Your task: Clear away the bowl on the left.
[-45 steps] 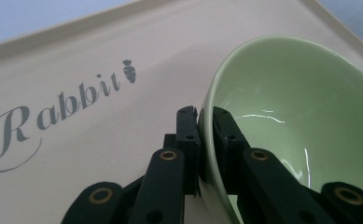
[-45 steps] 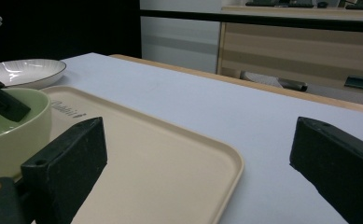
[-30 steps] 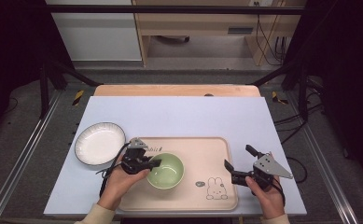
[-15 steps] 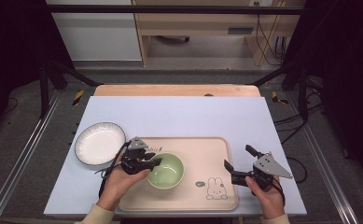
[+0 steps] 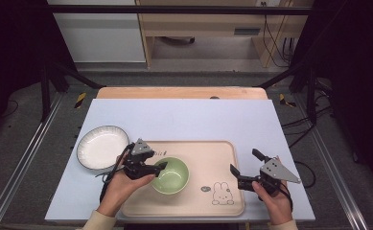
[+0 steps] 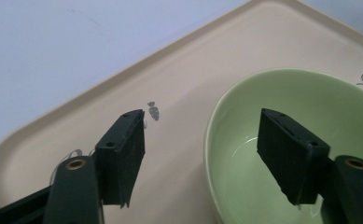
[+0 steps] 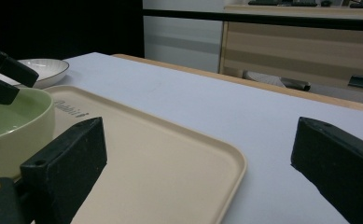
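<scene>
**Left claw astride the rim of the green bowl, right claw spread over the tray's edge**

On the pale blue table top (image 5: 184, 120), the left gripper (image 5: 156, 167) is held in the person's left hand (image 5: 119, 187) with its jaws parted and nothing clenched between them. In the left gripper view, one black jaw hangs over the hollow of the round pale green ceramic bowl (image 6: 282, 140), the other over the bare floor of the beige rectangular plastic tray (image 6: 179, 93), so the bowl's near rim lies between the two jaws. Whether either pad touches the bowl cannot be told. The bowl stands inside the tray, just ahead of this claw.

Behind the left claw and off to its outer side, a round white plate with a dark rim (image 5: 102, 146) rests on the table, just beside the tray's corner and outside it.

Well apart from the bowl, the right gripper (image 5: 245, 169) is held in the person's right hand (image 5: 273, 201), released, with its jaws wide and empty. In the right gripper view, one jaw sits above the tray's floor, the other above bare table, and the tray's raised edge runs between them. Near this claw, a small rabbit drawing (image 5: 220, 193) is printed on the tray floor.
</scene>
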Tool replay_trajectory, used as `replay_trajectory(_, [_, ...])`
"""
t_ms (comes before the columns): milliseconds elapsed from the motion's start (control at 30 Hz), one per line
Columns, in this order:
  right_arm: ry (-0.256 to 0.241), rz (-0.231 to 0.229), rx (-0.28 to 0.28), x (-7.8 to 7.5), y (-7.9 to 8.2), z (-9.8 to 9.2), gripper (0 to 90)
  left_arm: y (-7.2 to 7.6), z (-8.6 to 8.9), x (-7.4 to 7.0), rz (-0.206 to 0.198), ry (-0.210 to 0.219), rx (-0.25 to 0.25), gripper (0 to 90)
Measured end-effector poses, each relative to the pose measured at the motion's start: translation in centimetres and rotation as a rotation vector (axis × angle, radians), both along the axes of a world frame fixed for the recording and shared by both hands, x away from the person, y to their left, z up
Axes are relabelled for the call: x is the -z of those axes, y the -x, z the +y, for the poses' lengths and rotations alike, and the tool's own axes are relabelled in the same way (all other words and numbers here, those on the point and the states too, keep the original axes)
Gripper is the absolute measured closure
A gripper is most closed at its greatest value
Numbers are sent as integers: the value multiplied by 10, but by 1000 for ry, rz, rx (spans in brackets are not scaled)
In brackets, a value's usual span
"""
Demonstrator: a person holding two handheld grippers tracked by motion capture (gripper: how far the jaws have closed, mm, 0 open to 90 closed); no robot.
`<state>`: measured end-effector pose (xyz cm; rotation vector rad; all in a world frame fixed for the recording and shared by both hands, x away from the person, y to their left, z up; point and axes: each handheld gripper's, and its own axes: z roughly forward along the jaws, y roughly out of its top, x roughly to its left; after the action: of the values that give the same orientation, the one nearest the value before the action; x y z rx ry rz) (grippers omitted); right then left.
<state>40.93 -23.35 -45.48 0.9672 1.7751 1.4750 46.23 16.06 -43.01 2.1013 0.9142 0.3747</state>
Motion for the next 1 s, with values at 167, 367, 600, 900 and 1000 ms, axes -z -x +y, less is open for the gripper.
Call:
replay_trajectory(167, [0,3,-1,0,0,0,35,2,1,-3,-21,15,4,253])
replay_trajectory(367, [0,2,-1,0,0,0,35,4,1,-6,-54,35,17,167])
replay_trajectory(600, [0,2,-1,0,0,0,34,6,0,-11,-66,67,35,110])
replay_trajectory(900, [0,3,-1,0,0,0,33,13,-4,-22,-84,91,58,93])
replay_trajectory(1000, [3,2,-3,0,0,0,33,15,-5,-24,-88,94,66,89])
